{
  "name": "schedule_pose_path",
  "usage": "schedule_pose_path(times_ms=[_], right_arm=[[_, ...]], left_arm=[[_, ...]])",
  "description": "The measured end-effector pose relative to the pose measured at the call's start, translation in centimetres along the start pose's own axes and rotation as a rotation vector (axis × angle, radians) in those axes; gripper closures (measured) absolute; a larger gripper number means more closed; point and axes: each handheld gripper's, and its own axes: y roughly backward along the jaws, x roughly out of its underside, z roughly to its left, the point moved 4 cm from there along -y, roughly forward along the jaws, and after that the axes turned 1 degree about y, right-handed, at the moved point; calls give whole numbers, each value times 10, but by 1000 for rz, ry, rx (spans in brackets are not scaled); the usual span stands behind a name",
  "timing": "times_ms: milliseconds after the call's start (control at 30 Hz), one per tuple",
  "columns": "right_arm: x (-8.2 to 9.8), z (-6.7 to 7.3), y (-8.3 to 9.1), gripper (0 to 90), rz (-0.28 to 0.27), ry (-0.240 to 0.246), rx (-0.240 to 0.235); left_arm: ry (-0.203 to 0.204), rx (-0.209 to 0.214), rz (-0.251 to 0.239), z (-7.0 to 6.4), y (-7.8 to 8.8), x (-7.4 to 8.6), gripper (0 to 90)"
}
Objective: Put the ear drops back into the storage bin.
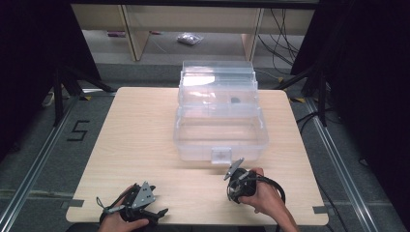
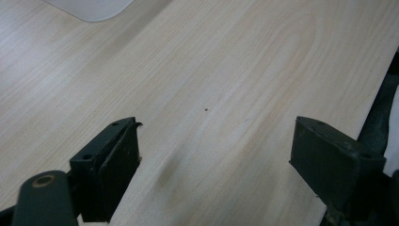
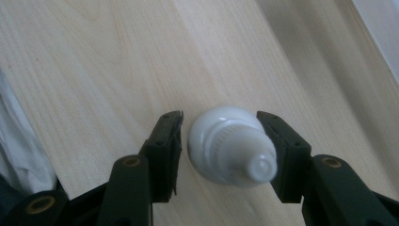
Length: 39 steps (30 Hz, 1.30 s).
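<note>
A small white bottle [image 3: 226, 146] with a ribbed neck and a rounded cap stands on the wooden table [image 1: 140, 140], between the jaws of my right gripper [image 3: 220, 117]. One pad touches its side; the other stands a sliver off it. In the high view my right gripper [image 1: 238, 186] sits near the front edge, just in front of the clear box's latch [image 1: 221, 155], and hides the bottle. My left gripper [image 2: 216, 127] is open wide over bare wood with nothing between its jaws; it rests at the front left [image 1: 155, 202].
A clear plastic storage box [image 1: 193, 145] stands mid-table, its tiered lid tilted up behind it with a small dark item [image 1: 235, 100] in a tray. Bare wood lies left of the box. Beyond the table, a bag [image 1: 189, 38] lies on the floor.
</note>
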Motion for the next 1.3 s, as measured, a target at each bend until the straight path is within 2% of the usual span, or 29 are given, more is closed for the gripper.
schedule_pose_path(times_ms=[67,100,167,233,267,300,367,567,767,800,967,1033,1067,1167,1200,1300], right_arm=[[-1,1,-1,561,5,-5,6],[-1,0,-2,575,3,19,2],[-1,1,-2,587,6,21,5],[-1,2,-1,600,5,19,9],[-1,2,0,601,12,22,13],[-1,2,0,601,14,43,14],[-1,2,0,601,13,43,13],[-1,-1,10,601,-17,32,11],[-4,-7,21,601,-39,24,29],[-5,-8,23,601,-41,20,23],[-9,-12,32,602,-50,17,3],[-10,-14,34,602,-52,13,7],[-10,-15,35,602,-50,9,10],[-11,-19,40,602,-49,16,7],[-11,-18,41,602,-47,-3,7],[-12,-23,45,602,-47,9,7]], left_arm=[[-18,-1,-1,1,0,0,156],[-15,0,-1,1,0,0,156],[-1,-3,-2,0,0,0,156],[-18,-4,0,1,0,0,156],[-15,-1,-1,1,0,0,156],[4,2,-1,0,0,0,156],[-6,0,1,0,0,0,156],[1,0,0,0,0,0,156],[2,0,0,0,0,0,156],[-19,-2,1,1,0,0,156],[-17,0,4,1,0,0,156],[4,3,2,-1,0,0,156],[-19,-1,1,1,0,0,156],[-15,0,1,1,0,0,156],[-15,0,1,1,0,0,156],[-18,-1,3,1,0,0,156]])
